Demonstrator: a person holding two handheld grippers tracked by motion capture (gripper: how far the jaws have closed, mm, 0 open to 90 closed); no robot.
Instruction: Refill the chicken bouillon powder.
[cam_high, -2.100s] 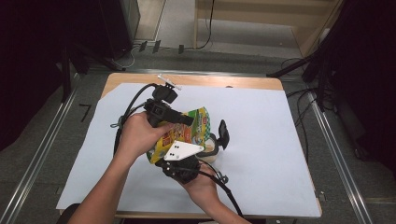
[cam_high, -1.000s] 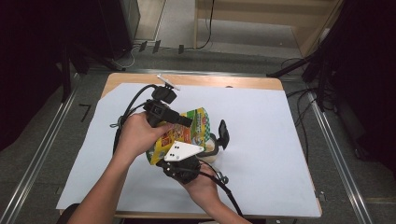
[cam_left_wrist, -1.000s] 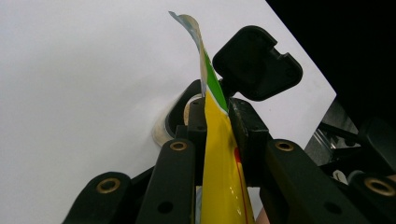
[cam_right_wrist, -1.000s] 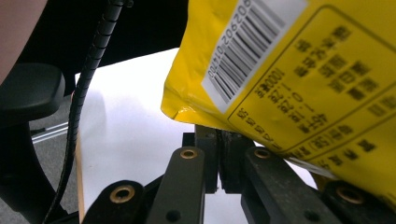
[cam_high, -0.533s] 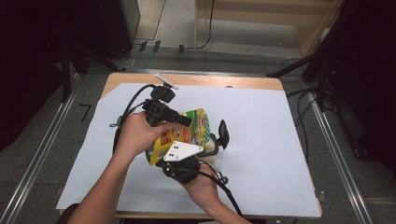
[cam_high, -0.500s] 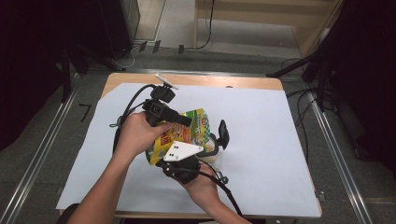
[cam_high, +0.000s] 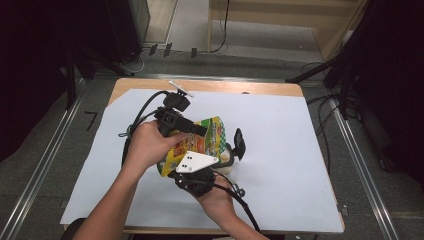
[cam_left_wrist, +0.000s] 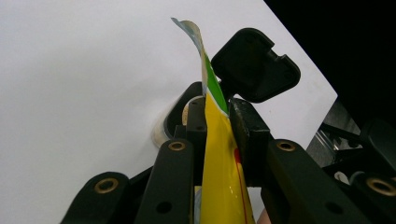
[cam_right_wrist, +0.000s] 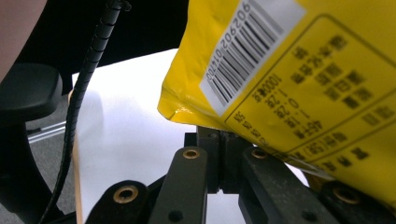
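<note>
While nothing has shifted this past second, my left gripper (cam_left_wrist: 218, 126) and right gripper (cam_right_wrist: 219, 161) both pinch the yellow packet (cam_high: 200, 142), right at its six-o'clock edge, poised for tearing.

Packet (cam_high: 200, 142) between 2 tongs, above table (cam_high: 280, 130)

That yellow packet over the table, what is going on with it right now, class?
A person works at a table covered with white paper, a two-jaw gripper in each hand. The left gripper is shut on the yellow packet, pinching it edge-on near its green top. The right gripper has its jaws closed together, with the packet's barcoded back lying over them; whether they pinch its lower edge is hard to tell. The packet is held up above the paper between the two grippers, not yet torn open as far as shows.
</note>
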